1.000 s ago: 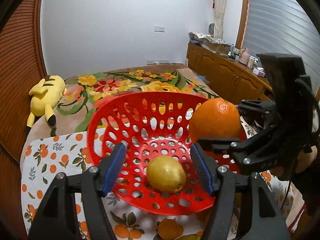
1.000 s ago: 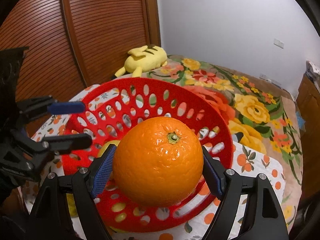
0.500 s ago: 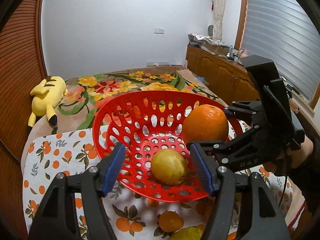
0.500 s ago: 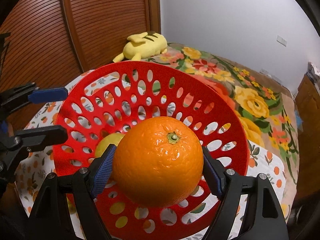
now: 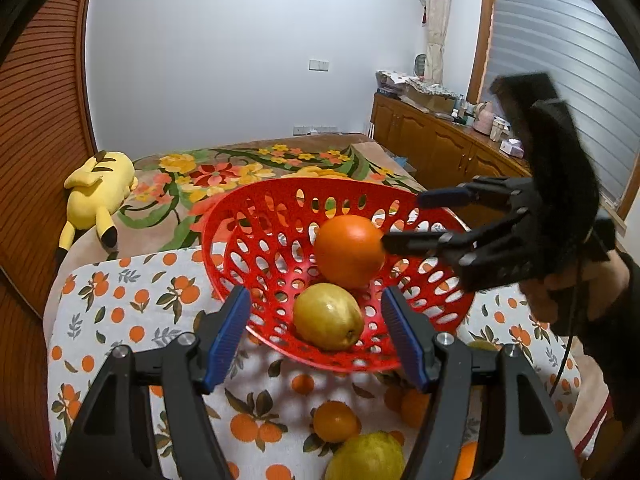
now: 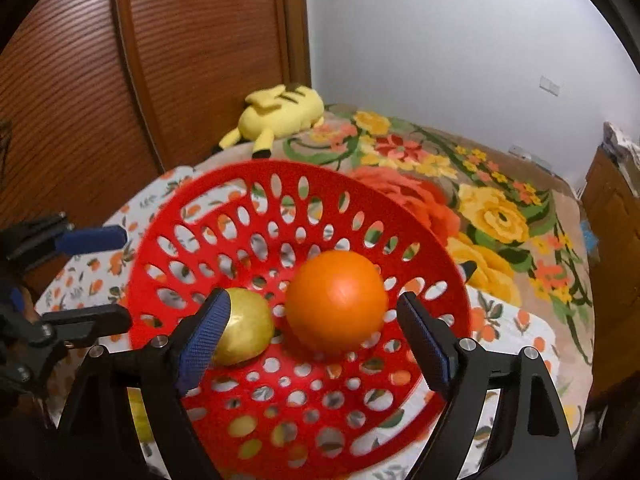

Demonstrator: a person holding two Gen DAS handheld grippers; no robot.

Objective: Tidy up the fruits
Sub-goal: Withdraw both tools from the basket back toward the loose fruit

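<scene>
A red perforated basket (image 5: 256, 216) (image 6: 168, 216) stands on the orange-print cloth. A big orange (image 5: 348, 250) (image 6: 337, 300) and a yellow lemon (image 5: 327, 317) (image 6: 244, 330) lie inside it, side by side. My right gripper (image 6: 312, 332) is open over the basket, its jaws wide on either side of the orange and clear of it; it also shows in the left wrist view (image 5: 408, 220). My left gripper (image 5: 316, 336) is open and empty at the basket's near rim, in line with the lemon; it also shows in the right wrist view (image 6: 100, 276).
A small orange (image 5: 335, 421), another lemon (image 5: 366, 458) and more fruit (image 5: 414, 402) lie on the cloth in front of the basket. A yellow plush toy (image 5: 98, 192) lies on the flowered bed behind. A wooden sliding door is at the left, cabinets at the right.
My right gripper has opened and let go of the big orange, which now rests in the basket beside the lemon. My left gripper has drawn back a little.
</scene>
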